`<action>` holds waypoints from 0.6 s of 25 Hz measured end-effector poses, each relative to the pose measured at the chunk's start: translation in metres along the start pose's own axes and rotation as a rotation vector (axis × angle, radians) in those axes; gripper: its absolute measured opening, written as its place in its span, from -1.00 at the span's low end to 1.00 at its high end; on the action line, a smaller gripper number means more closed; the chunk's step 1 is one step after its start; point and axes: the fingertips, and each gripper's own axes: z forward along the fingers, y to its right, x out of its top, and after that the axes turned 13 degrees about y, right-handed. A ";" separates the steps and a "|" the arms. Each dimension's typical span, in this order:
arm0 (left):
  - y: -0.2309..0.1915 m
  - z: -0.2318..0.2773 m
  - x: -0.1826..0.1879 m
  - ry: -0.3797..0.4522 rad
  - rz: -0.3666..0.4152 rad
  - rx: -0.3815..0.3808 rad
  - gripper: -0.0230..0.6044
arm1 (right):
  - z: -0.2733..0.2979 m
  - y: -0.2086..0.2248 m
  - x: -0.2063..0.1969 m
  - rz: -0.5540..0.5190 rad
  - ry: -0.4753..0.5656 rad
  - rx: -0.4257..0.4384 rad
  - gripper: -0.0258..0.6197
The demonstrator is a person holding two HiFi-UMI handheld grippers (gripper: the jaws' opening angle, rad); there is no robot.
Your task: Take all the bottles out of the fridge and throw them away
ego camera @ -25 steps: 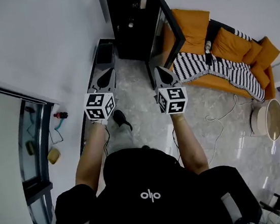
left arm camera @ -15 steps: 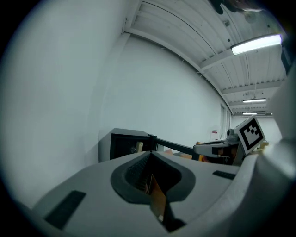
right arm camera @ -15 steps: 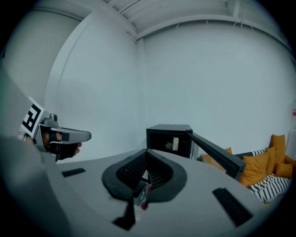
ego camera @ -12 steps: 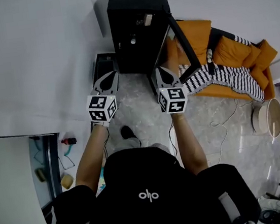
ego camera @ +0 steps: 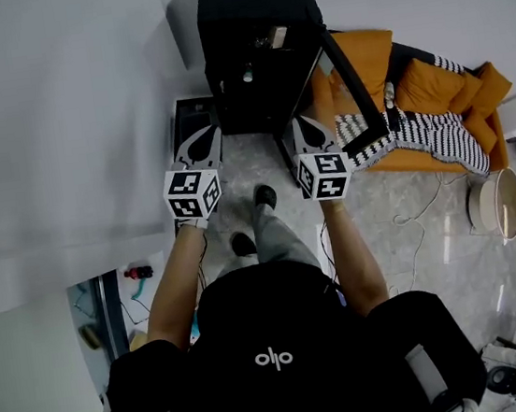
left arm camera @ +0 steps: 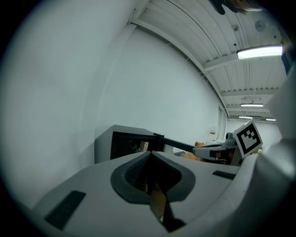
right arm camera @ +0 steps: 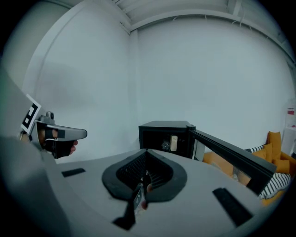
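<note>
You face a white wall [ego camera: 56,104] on a pale stone floor [ego camera: 410,218]. An orange sofa [ego camera: 359,46] with a striped blanket [ego camera: 418,132] sits just beside the black fridge [ego camera: 250,3], whose door [ego camera: 350,84] hangs open toward the sofa. Your left claw [left arm camera: 150,154] is closed and empty, and so is your right claw [right arm camera: 146,151]; both point at the fridge, apart from it. A few small things [right arm camera: 174,142] sit inside, too small to tell whether they are bottles.

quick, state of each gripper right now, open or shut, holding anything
left gripper: closed, jaws together, nothing between them
right gripper: closed, jaws together, holding nothing
</note>
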 end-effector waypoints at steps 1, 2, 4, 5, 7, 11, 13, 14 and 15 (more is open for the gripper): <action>-0.004 0.005 -0.002 -0.001 -0.003 0.000 -0.93 | 0.007 0.003 -0.001 -0.001 -0.001 -0.003 -0.91; -0.007 0.011 -0.004 -0.003 -0.005 -0.001 -0.93 | 0.015 0.005 -0.003 -0.002 -0.003 -0.006 -0.91; -0.015 0.025 -0.009 -0.009 -0.007 -0.004 -0.93 | 0.032 0.012 -0.005 -0.007 -0.006 -0.009 -0.91; -0.020 0.033 -0.010 -0.011 -0.006 -0.007 -0.93 | 0.042 0.016 -0.006 -0.009 -0.006 -0.010 -0.91; -0.028 0.049 -0.012 -0.016 -0.001 -0.016 -0.93 | 0.062 0.024 -0.007 -0.013 -0.002 -0.011 -0.91; -0.043 0.088 -0.013 -0.024 0.015 -0.053 -0.93 | 0.107 0.043 -0.013 -0.017 0.000 -0.012 -0.91; -0.050 0.110 -0.014 -0.032 0.022 -0.077 -0.93 | 0.130 0.054 -0.017 -0.015 -0.002 -0.014 -0.91; -0.053 0.121 -0.014 -0.037 0.028 -0.088 -0.93 | 0.142 0.060 -0.018 -0.012 -0.003 -0.015 -0.91; -0.056 0.132 -0.014 -0.043 0.035 -0.097 -0.93 | 0.154 0.066 -0.020 -0.007 -0.006 -0.017 -0.91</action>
